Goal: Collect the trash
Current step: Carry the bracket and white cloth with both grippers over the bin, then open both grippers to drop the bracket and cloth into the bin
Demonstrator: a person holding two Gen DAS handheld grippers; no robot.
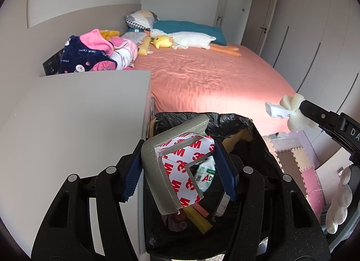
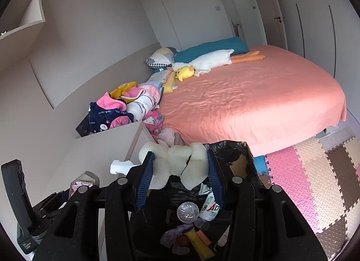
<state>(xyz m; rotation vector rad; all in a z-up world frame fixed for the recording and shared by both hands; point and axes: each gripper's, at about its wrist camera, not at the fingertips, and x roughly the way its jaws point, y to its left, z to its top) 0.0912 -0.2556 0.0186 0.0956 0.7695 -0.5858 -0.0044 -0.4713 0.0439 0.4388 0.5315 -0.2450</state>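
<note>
My left gripper (image 1: 180,168) is shut on a grey foam corner guard (image 1: 177,162) backed with white 3M tape, held just above the black-lined trash bin (image 1: 261,144). My right gripper (image 2: 178,171) is shut on a squashed piece of white foam (image 2: 180,162), held over the same bin (image 2: 234,148). In the left wrist view the right gripper's foam (image 1: 294,112) shows at the right, beside a white plastic piece (image 1: 273,110). The bin holds several scraps: a yellow strip (image 2: 200,245), a clear round lid (image 2: 187,212) and a white wrapper (image 2: 210,209).
A grey bedside cabinet (image 1: 78,114) stands left of the bin. A bed with a salmon sheet (image 1: 213,76) lies behind, with plush toys (image 1: 186,40) and piled clothes (image 1: 94,51). Foam puzzle mats (image 2: 315,182) cover the floor at right.
</note>
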